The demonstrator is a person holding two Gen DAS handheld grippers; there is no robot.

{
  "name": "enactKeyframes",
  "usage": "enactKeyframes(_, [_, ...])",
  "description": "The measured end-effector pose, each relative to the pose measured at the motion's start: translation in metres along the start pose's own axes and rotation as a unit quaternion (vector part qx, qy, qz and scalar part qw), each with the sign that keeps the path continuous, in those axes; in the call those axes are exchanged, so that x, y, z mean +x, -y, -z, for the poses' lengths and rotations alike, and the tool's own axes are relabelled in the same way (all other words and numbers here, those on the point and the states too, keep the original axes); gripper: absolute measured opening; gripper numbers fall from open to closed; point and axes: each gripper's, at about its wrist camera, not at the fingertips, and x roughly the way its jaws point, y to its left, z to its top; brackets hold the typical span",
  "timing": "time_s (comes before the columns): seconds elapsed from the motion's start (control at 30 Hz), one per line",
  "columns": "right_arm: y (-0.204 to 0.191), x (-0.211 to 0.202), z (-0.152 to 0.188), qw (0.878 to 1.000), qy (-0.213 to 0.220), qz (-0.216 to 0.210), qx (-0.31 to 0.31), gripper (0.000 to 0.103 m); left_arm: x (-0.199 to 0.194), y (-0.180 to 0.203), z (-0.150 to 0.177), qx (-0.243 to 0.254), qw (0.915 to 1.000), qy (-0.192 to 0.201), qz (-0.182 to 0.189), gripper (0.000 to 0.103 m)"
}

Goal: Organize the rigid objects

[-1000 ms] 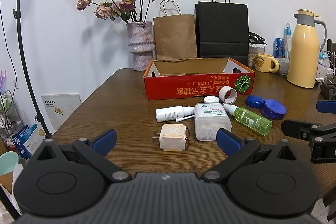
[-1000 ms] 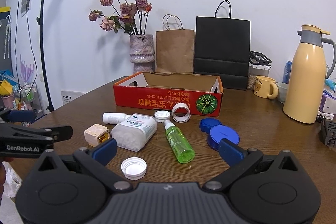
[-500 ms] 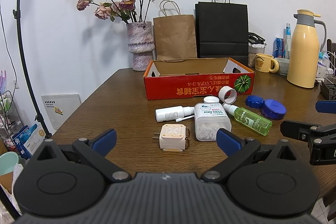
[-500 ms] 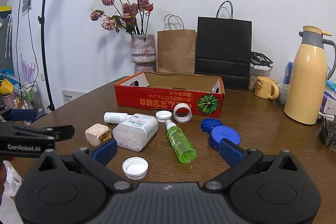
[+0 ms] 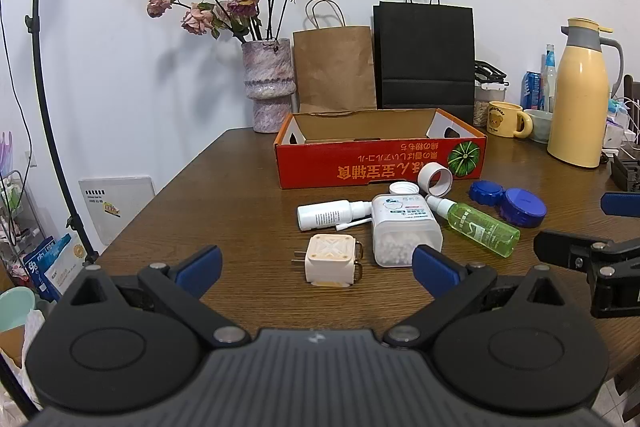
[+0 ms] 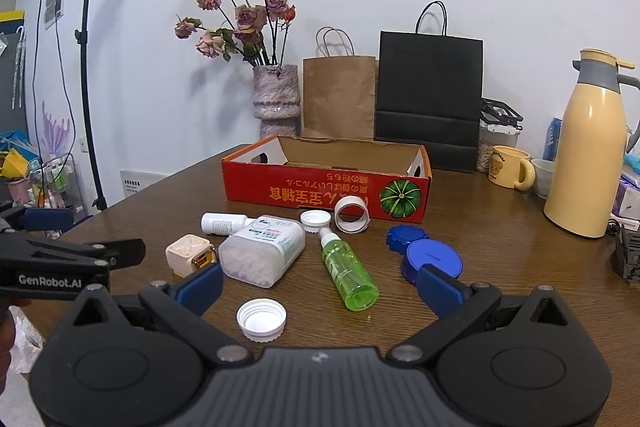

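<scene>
An open red cardboard box [image 5: 380,163] [image 6: 326,183] stands mid-table. In front of it lie a cream plug adapter [image 5: 331,259] [image 6: 190,254], a clear pill jar [image 5: 404,229] [image 6: 262,249], a white spray bottle [image 5: 330,214] [image 6: 222,223], a green bottle [image 5: 476,225] [image 6: 350,273], two blue lids [image 5: 522,207] [image 6: 432,261], a white ring [image 5: 435,179] [image 6: 352,214] and white caps [image 6: 262,319]. My left gripper [image 5: 316,267] is open and empty, just short of the adapter. My right gripper [image 6: 320,285] is open and empty, near the green bottle.
A flower vase [image 5: 268,83], a brown bag [image 5: 334,67] and a black bag [image 5: 424,57] stand behind the box. A yellow thermos [image 5: 580,95], a mug [image 5: 506,119] and clutter sit at the right. A light stand [image 6: 86,67] is off the table's left.
The right wrist view has shifted slightly, so the objects sit a little further right and lower in it. The left gripper has hardly moved. Both stay open.
</scene>
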Motion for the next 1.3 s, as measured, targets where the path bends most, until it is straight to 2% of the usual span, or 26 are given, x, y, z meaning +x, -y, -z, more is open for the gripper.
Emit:
enactKeyframes(0.4, [-0.005,0.016,0.004,1.0,-0.022,-0.013,-0.003,0.103,0.015,-0.008,0.008,-0.007,0.9998,-0.018,-0.003,0.103])
enactKeyframes(0.8, [-0.018,0.059,0.014,0.997,-0.07,-0.034,-0.006,0.101,0.038,-0.023,0.017,-0.013,0.999,-0.043,-0.007,0.103])
enactKeyframes(1.0, [-0.025,0.083,0.021,0.994,-0.1,-0.039,-0.011,0.093,0.052,-0.03,0.02,-0.015,0.9983,-0.055,-0.007,0.103])
enactKeyframes(1.07, [-0.026,0.088,0.023,0.993,-0.107,-0.043,-0.012,0.087,0.056,-0.03,0.02,-0.016,0.9981,-0.059,-0.007,0.103])
enactKeyframes(1.2, [-0.029,0.096,0.026,0.993,-0.112,-0.04,-0.015,0.084,0.064,-0.032,0.02,-0.016,0.9979,-0.063,-0.005,0.103])
enactKeyframes(1.3, [-0.03,0.099,0.027,0.992,-0.115,-0.041,-0.02,0.076,0.068,-0.032,0.02,-0.016,0.9977,-0.065,-0.003,0.103])
